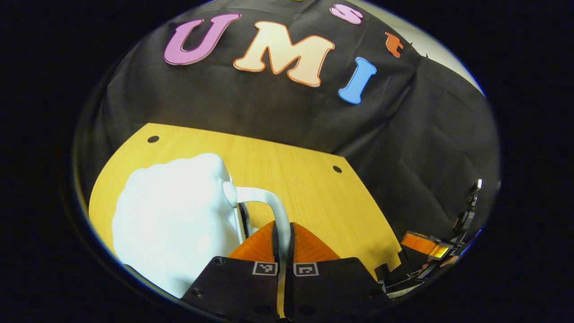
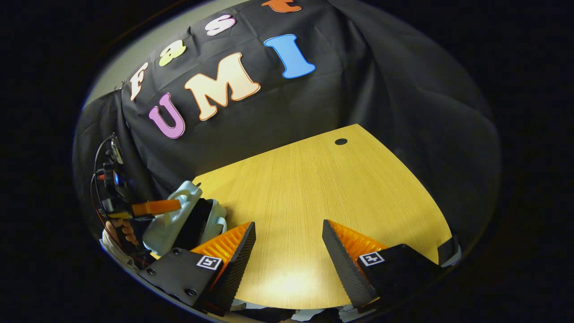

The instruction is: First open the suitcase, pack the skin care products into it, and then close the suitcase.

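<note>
In the left gripper view, the left gripper [image 1: 282,251] is clenched on the curved white handle [image 1: 269,202] of the small, pale, hard-shell suitcase [image 1: 175,224], both fingers pressed against the thin bar. The case looks glossy and rounded, washed out by the light, and stands near the worktop's near left edge. In the right gripper view the same one suitcase [image 2: 168,222] shows pale blue-white with a dark seam gap along its middle, at the near left corner of the yellow wooden worktop [image 2: 323,193]. The right gripper [image 2: 289,251] hangs released, fingers wide apart over bare wood near the front edge. Farther off, at the left, a hand [image 2: 121,231] holds the other gripper. Two dark round holes [image 1: 153,139] mark the worktop's far edge in the left gripper view.
</note>
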Demonstrator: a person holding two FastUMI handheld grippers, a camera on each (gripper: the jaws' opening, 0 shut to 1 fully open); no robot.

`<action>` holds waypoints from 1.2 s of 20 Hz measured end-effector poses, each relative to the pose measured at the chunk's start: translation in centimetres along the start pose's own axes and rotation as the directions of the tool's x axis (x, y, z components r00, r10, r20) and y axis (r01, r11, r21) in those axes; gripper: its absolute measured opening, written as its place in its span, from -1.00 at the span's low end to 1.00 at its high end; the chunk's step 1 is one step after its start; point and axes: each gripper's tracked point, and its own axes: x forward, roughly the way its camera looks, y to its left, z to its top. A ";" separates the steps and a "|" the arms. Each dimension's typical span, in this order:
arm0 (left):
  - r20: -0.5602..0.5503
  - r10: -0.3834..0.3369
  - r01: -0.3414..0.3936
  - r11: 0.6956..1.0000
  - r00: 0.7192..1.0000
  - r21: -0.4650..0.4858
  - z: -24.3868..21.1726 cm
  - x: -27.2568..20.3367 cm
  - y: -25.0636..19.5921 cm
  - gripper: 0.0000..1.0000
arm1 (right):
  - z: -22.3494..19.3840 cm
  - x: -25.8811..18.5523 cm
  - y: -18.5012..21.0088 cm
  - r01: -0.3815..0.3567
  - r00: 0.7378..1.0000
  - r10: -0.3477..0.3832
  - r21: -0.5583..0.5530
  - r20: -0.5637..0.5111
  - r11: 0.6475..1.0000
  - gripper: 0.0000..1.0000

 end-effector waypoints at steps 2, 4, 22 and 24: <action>-0.062 0.003 -0.002 1.000 0.998 0.015 -2.3 1.8 0.1 -1.00 | -0.2 -0.5 -0.5 0.019 1.000 -0.019 0.006 0.000 1.000 0.90; -0.103 0.021 -0.015 0.998 0.994 0.064 -4.3 3.1 -0.1 -1.00 | -0.3 -1.0 -1.1 0.039 0.999 -0.039 0.013 0.001 0.999 0.90; 0.522 0.276 -0.402 0.904 0.807 0.144 5.8 -7.6 -8.1 0.89 | 11.2 -9.7 2.8 -0.030 0.925 0.132 -0.277 0.356 0.960 0.92; 0.650 0.229 -0.411 0.901 0.725 0.141 8.7 -11.5 -10.8 0.88 | 14.5 -12.6 5.5 -0.031 0.871 0.171 -0.296 0.460 0.955 0.99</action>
